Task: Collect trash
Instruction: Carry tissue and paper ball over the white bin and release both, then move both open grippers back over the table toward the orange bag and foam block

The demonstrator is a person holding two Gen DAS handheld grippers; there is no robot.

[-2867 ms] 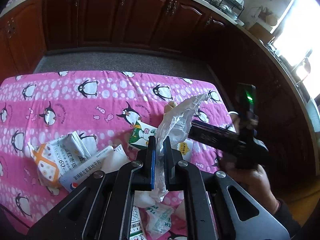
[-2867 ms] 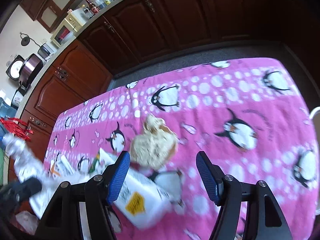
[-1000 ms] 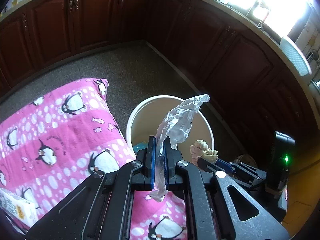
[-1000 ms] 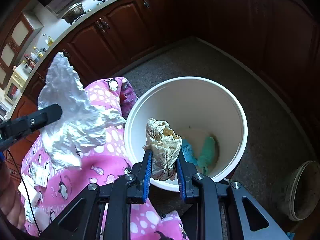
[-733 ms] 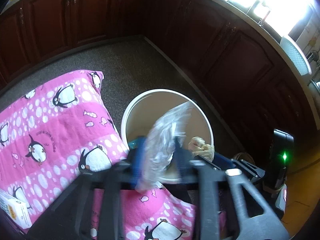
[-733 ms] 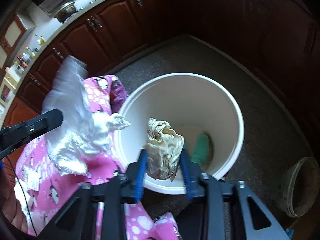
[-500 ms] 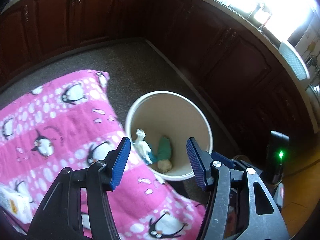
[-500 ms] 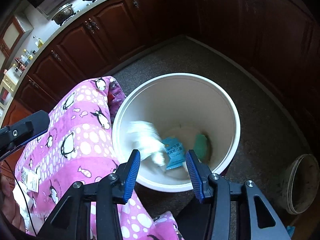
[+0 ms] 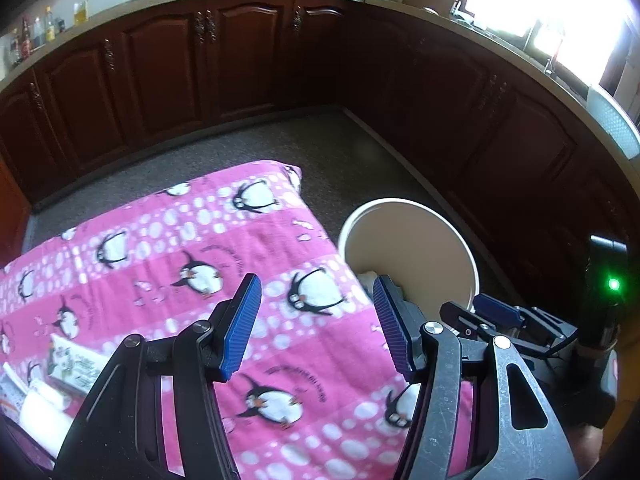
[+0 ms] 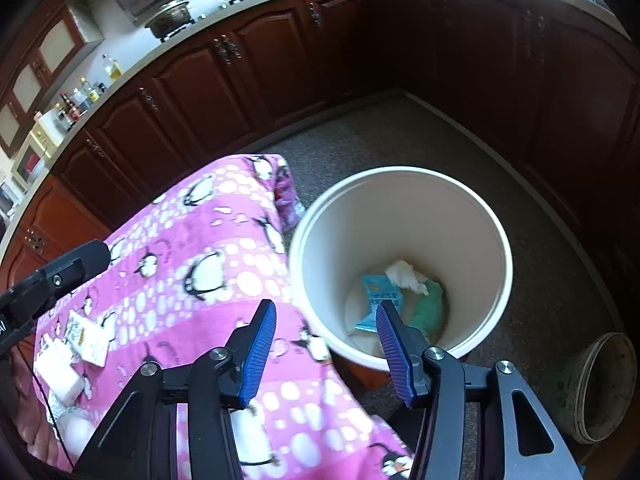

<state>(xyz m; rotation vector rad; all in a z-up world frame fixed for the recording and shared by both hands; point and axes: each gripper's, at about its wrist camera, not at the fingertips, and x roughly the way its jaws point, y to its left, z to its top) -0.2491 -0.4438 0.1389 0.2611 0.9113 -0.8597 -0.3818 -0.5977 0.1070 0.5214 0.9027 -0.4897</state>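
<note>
A white trash bin (image 10: pixel 492 232) stands on the floor beside the table's right end; it also shows in the left wrist view (image 9: pixel 432 216). Inside it lie a white crumpled wrapper (image 10: pixel 404 276), a blue packet (image 10: pixel 378 300) and a green item (image 10: pixel 430 304). My left gripper (image 9: pixel 316 324) is open and empty over the pink penguin tablecloth (image 9: pixel 160 240). My right gripper (image 10: pixel 326 346) is open and empty above the table edge and the bin's near rim. Cartons and wrappers (image 10: pixel 80 340) lie at the table's left end, also in the left wrist view (image 9: pixel 68 364).
Dark wooden cabinets (image 9: pixel 240 60) curve around a grey speckled floor (image 9: pixel 340 152). A small round basin (image 10: pixel 604 384) sits on the floor right of the bin. The right gripper's body (image 9: pixel 532 332) shows at the left view's lower right.
Both grippers opened and dropped their trash into the bin: the crumpled white plastic and the beige paper wad. Both views then swung back toward the table.
</note>
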